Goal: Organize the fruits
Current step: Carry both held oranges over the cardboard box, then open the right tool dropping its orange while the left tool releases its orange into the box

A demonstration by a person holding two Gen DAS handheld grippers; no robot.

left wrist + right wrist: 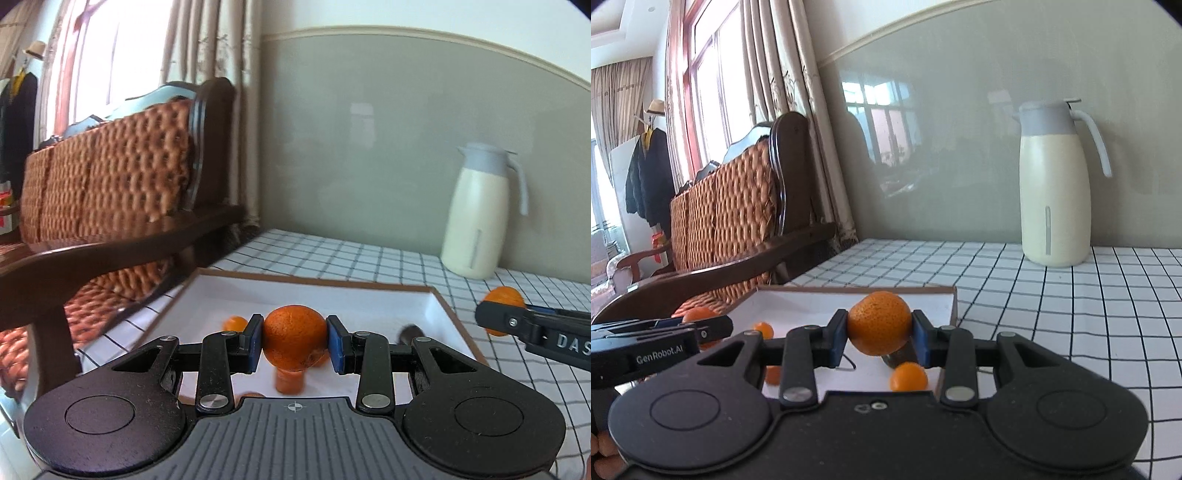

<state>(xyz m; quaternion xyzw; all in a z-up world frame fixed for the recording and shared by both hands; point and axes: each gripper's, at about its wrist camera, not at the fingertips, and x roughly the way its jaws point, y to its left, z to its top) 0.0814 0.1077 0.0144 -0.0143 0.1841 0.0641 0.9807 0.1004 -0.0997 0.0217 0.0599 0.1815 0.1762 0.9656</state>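
L tool (294, 341) clamps orange (294, 338); R tool (880, 334) clamps tangerine (879, 322) — both above tray (441, 308).

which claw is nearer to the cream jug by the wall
Right. The right claw, gripping an orange, sits on the jug's side; the left claw, with its own orange, is farther off over the white tray.

Both wrist views toward shared tray (443, 306)

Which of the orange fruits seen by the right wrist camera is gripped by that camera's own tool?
The large orange, pinched between the right tool; the smaller ones lie loose in the white tray.
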